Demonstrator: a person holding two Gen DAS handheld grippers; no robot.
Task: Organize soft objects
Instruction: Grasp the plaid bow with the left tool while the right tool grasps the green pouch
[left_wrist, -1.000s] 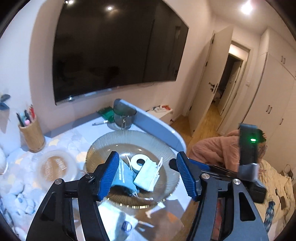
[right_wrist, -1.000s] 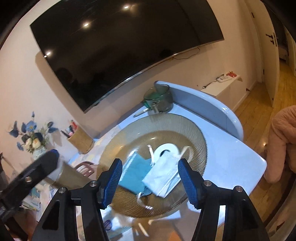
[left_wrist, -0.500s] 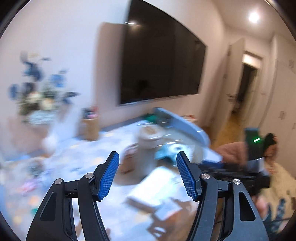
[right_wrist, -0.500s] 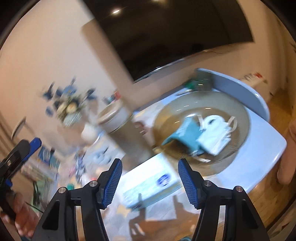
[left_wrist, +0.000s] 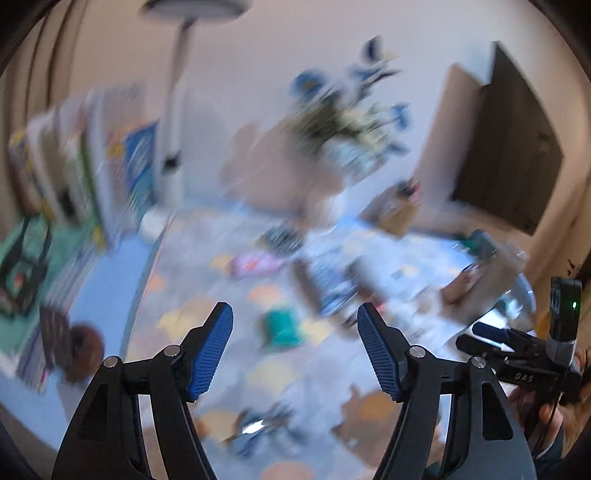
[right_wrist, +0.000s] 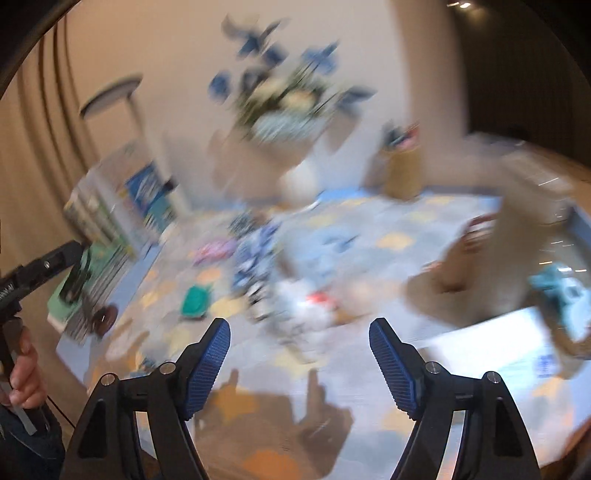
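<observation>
Both views are heavily blurred; fine detail is not readable.

Soft items: a small teal cloth item (right_wrist: 195, 301) lies on the patterned table cover (right_wrist: 399, 240), at about 11 o'clock from the right gripper (right_wrist: 299, 354) and well apart from it. In the left wrist view the same teal item (left_wrist: 282, 326) sits between the fingertips of the left gripper (left_wrist: 295, 347) in the frame, but on the table beyond them, not touching either. Its long axis and heading cannot be told through the blur. A blue-and-white patterned heap (right_wrist: 258, 266) lies at about 12 o'clock from the right gripper, with a white heap (right_wrist: 306, 306) just beside it on the near side. A pink item (right_wrist: 214, 251) lies further back, at about 11 o'clock.

Containers: a glass dish (right_wrist: 569, 254) at 3 o'clock in the right wrist view holds light blue and teal fabric pieces (right_wrist: 561, 291). A white box (right_wrist: 495, 350) lies just beside the dish, on its near side. A tan pen holder (right_wrist: 402, 173) stands at about 1 o'clock with pens in it. A vase of blue and white flowers (right_wrist: 288, 110) stands at 12 o'clock against the wall.

Grippers: the left gripper is spread wide and holds nothing. The right gripper is likewise spread wide and holds nothing.
</observation>
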